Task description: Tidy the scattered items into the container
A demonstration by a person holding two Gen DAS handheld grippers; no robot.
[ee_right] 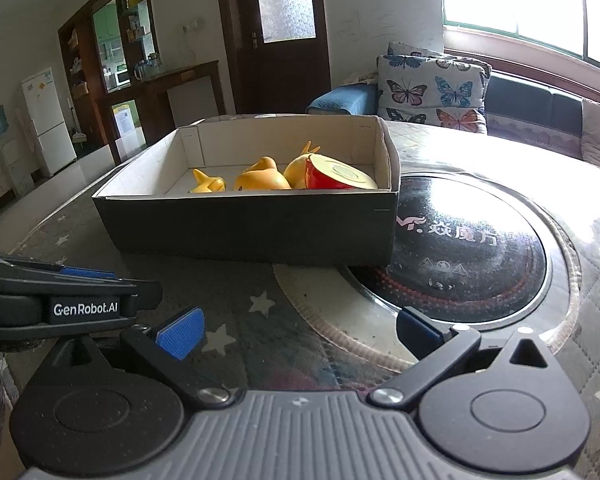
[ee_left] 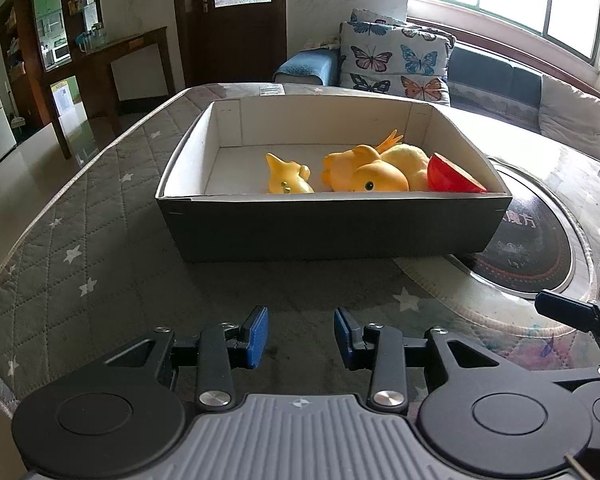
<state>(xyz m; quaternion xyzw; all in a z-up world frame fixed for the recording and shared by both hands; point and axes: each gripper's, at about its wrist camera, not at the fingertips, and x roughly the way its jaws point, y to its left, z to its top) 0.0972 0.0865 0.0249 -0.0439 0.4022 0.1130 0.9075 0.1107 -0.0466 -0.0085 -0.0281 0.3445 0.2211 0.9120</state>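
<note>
A black cardboard box with a white inside stands on the quilted table. In it lie a small yellow toy, a larger yellow duck toy and a red apple half. The box, the yellow toys and the apple half also show in the right wrist view. My left gripper is open and empty, low over the table in front of the box. My right gripper is open wide and empty, in front of the box and to its right.
A round black induction hob is set into the table right of the box, partly under it. The grey star-patterned quilt covers the table. The left gripper's body shows at the left edge. A sofa with butterfly cushions stands behind.
</note>
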